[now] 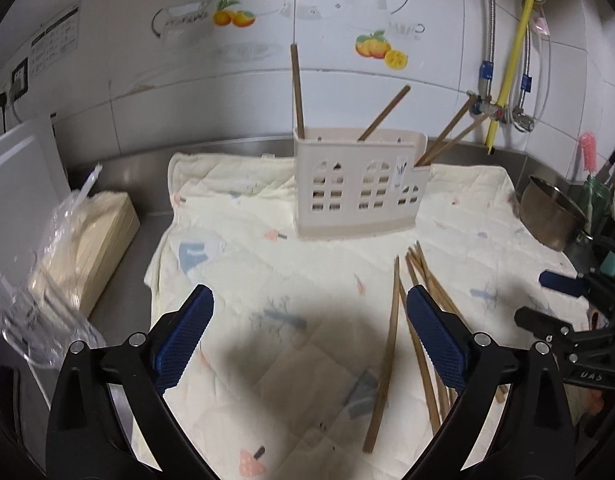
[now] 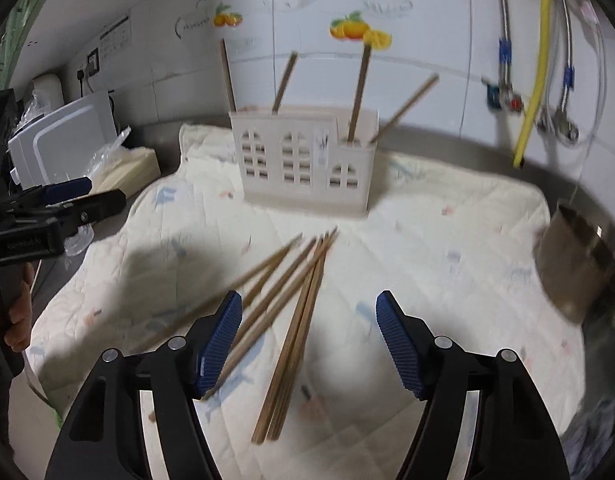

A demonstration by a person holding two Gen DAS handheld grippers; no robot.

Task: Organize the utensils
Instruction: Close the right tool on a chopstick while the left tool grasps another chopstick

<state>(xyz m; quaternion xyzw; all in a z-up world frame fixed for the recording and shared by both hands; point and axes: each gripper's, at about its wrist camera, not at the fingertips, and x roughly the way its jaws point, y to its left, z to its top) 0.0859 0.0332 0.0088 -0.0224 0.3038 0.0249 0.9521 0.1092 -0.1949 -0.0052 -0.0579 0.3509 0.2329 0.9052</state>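
Observation:
A beige utensil holder (image 1: 357, 186) with window cut-outs stands on a pale quilted cloth (image 1: 267, 264); it also shows in the right wrist view (image 2: 307, 160). Several brown chopsticks stand in it (image 2: 359, 92). Several loose chopsticks (image 2: 295, 320) lie on the cloth in front of it, also in the left wrist view (image 1: 387, 348). My left gripper (image 1: 309, 344) is open and empty above the cloth, left of the loose chopsticks. My right gripper (image 2: 309, 344) is open and empty, hovering over the loose chopsticks.
A steel pot (image 1: 551, 212) sits at the cloth's right edge, also in the right wrist view (image 2: 575, 264). A bagged stack of wooden items (image 1: 87, 240) and a white board (image 1: 19, 184) stand left. Pipes and a yellow hose (image 1: 511, 52) run down the tiled wall.

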